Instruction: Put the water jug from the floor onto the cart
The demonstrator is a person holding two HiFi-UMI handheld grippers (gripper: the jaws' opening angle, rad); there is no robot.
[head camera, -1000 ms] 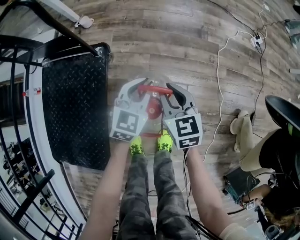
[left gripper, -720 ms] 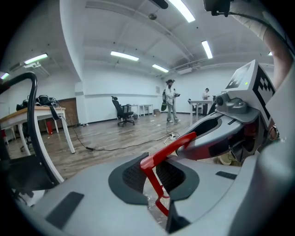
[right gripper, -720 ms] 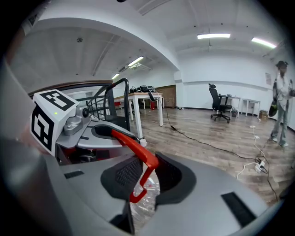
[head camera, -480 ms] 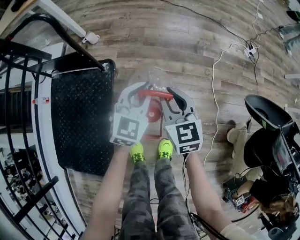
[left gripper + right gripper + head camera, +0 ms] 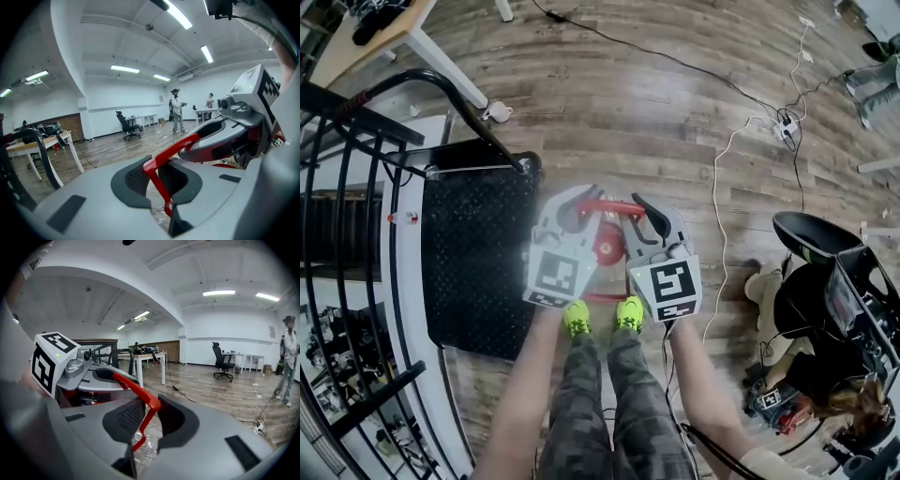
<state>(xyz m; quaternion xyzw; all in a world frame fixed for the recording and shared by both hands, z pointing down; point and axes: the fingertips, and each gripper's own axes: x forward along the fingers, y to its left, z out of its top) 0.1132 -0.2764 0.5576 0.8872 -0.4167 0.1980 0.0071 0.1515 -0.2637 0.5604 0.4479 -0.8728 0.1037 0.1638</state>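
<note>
The water jug hangs off the floor by its red handle (image 5: pixel 610 207); its red cap (image 5: pixel 606 246) shows between the two grippers and its clear body is mostly hidden under them. My left gripper (image 5: pixel 582 201) is shut on the handle's left end, my right gripper (image 5: pixel 643 207) on its right end. In the left gripper view the red handle (image 5: pixel 161 158) passes between the dark pads (image 5: pixel 136 180), with clear plastic (image 5: pixel 159 213) below. The right gripper view shows the same handle (image 5: pixel 142 398) clamped between its pads (image 5: pixel 125 419). The cart's black tread-plate deck (image 5: pixel 478 267) lies just left of the jug.
The cart's black push handle (image 5: pixel 455 98) arches over its far end, with black railings (image 5: pixel 337 187) further left. Green shoes (image 5: pixel 576 319) stand under the jug. Cables and a power strip (image 5: pixel 785 129) cross the floor at right, near an office chair (image 5: pixel 825 246) and a seated person (image 5: pixel 839 398).
Both grippers have risen together with the jug hanging from its handle; the floor and cart deck look farther below, and more of the room shows around them.
</note>
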